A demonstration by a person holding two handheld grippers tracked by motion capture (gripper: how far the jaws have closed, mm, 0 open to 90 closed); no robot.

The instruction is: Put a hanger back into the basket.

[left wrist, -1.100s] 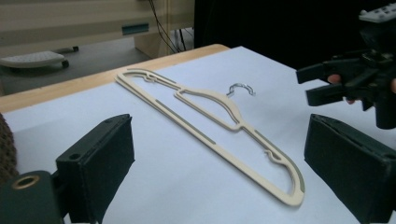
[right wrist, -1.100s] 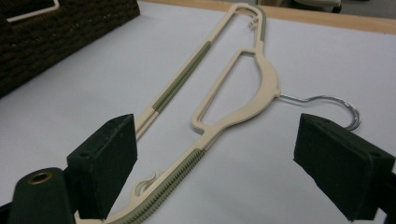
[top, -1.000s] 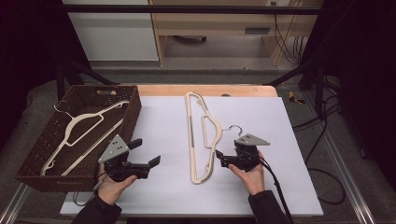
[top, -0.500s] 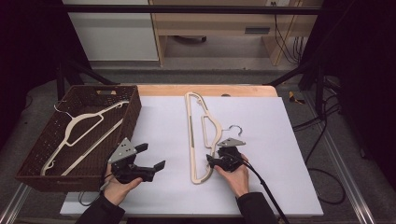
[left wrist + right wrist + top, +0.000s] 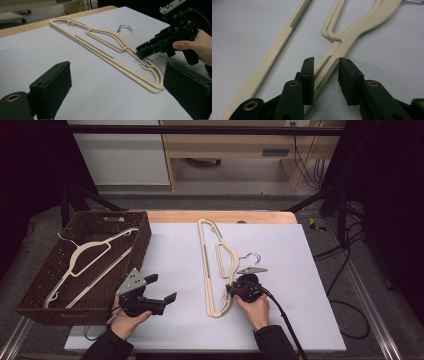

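Right gripper point(image 5: 325, 72) jaws closing around beige hanger point(image 5: 212, 270) arm on counter point(image 5: 310, 270), not yet clamped; left gripper point(image 5: 162, 290) open, empty.

A wooden bench point(image 5: 235, 147) and white cabinet point(image 5: 120, 157) stand beyond the table point(image 5: 310, 320); the dark surroundings possibly hide walls.

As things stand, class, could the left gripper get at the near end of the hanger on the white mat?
Probably yes: the left gripper stands open beside the hanger, bare mat between them; the right gripper already straddles one arm.
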